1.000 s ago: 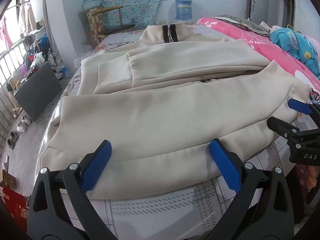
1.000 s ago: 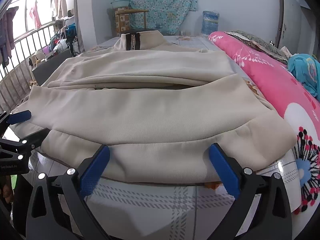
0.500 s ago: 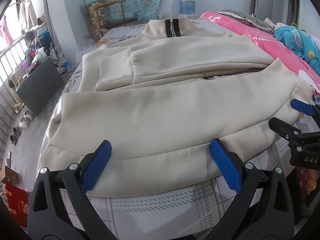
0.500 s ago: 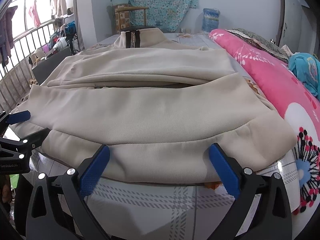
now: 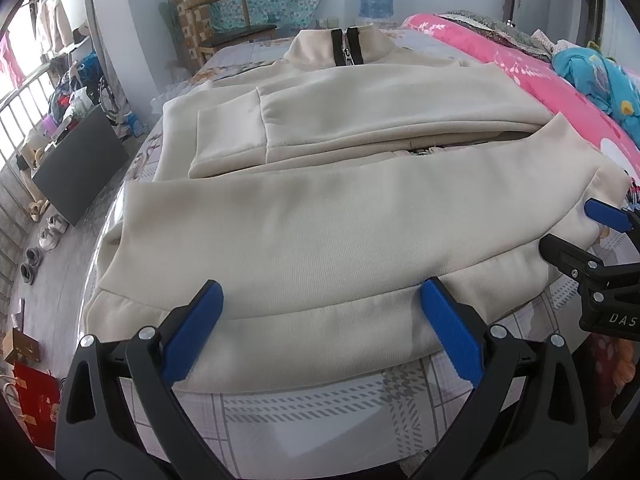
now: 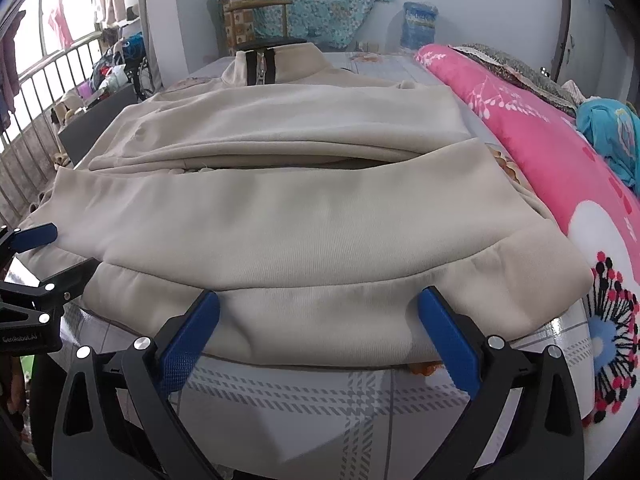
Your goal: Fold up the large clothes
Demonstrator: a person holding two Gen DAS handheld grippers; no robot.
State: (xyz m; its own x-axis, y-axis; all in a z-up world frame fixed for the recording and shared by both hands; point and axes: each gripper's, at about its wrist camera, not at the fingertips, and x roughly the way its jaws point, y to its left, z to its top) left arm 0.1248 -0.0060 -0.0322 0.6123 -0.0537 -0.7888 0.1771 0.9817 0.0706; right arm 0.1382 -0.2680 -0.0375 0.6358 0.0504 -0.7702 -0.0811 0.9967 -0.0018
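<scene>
Cream jacket (image 5: 340, 216) spread flat on the bed (image 5: 320, 408), collar (image 5: 344, 50) pointing away toward the far wall, ribbed hem nearest the bed's front edge. Lower part folded up over the body, so long axis now across the bed, side to side. Left claw (image 5: 320, 316) spread wide at the hem, gripping nothing. Right claw (image 6: 318, 316) likewise apart, just short of the hem. Pink quilt (image 6: 560, 152) beside the jacket's right edge.

The left gripper (image 5: 320, 312) is held level with its blue fingers (image 5: 192, 334) spread wide apart. The right gripper (image 6: 318, 320) sits just beside it, likewise level, with fingers (image 6: 448, 344) splayed wide.
</scene>
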